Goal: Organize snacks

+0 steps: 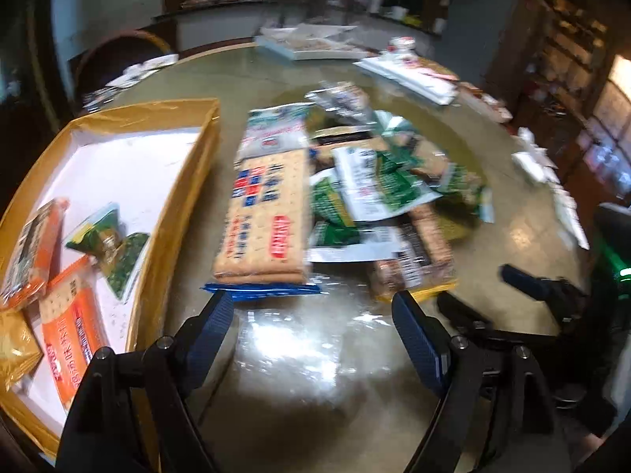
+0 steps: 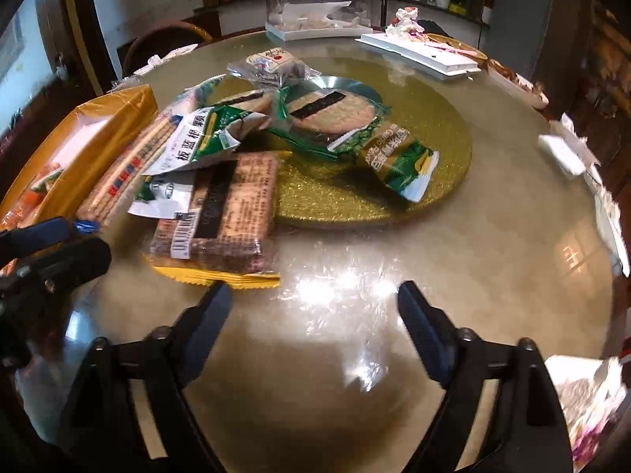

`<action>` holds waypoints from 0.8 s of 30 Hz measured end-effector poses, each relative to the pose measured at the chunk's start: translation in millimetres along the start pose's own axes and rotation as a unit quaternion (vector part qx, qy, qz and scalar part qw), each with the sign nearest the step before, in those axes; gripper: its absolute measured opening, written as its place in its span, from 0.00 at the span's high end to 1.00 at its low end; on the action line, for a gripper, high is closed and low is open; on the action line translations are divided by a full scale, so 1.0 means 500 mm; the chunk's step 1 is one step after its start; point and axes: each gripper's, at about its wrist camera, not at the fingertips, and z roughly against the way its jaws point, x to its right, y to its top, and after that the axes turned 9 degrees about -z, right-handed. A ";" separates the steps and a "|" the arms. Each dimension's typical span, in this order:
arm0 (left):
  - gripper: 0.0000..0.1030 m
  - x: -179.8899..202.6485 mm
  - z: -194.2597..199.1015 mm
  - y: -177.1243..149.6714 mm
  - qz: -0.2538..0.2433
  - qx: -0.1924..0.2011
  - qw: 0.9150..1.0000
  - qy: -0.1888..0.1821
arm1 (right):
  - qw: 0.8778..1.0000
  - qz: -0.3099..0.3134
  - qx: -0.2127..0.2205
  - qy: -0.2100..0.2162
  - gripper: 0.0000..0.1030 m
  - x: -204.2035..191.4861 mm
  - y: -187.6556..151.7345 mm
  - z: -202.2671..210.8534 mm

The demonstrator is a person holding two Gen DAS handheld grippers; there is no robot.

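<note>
A pile of snack packs lies on the round glass table. A long cracker pack with blue ends point(image 1: 264, 213) lies just ahead of my open, empty left gripper point(image 1: 311, 307); it also shows in the right wrist view point(image 2: 130, 165). A brown cracker pack with a yellow edge point(image 2: 221, 213) lies just ahead and left of my open, empty right gripper point(image 2: 315, 295). Green sachets point(image 2: 209, 138) and a round biscuit pack point(image 2: 331, 114) lie on a gold disc point(image 2: 414, 173). A yellow box point(image 1: 130, 165) at the left holds orange packs point(image 1: 71, 323) and green sachets point(image 1: 106, 240).
White trays point(image 2: 418, 53) and a clear container point(image 2: 315, 19) stand at the table's far side. Tissue packs point(image 2: 564, 149) lie along the right edge. A chair point(image 2: 165, 39) stands behind the table at the left. My right gripper point(image 1: 528, 280) shows in the left wrist view.
</note>
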 end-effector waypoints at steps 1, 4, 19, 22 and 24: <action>0.20 0.004 -0.010 -0.001 0.004 -0.002 1.000 -0.001 | 1.000 -0.002 0.001 -0.003 0.13 0.000 0.003 -0.003; 0.20 0.012 -0.021 0.002 -0.007 0.008 1.000 0.018 | 1.000 -0.003 0.002 -0.006 0.08 -0.002 0.015 -0.015; 0.10 0.012 -0.059 0.006 -0.040 0.009 0.998 0.046 | 0.997 -0.063 0.010 -0.048 0.00 0.034 0.027 -0.023; 0.00 0.012 -0.067 0.007 -0.040 0.000 0.998 0.049 | 0.996 -0.070 0.011 -0.053 0.00 0.040 0.027 -0.023; 0.00 0.012 -0.066 0.006 -0.035 0.000 0.998 0.053 | 0.995 -0.076 0.012 -0.056 0.00 0.045 0.027 -0.022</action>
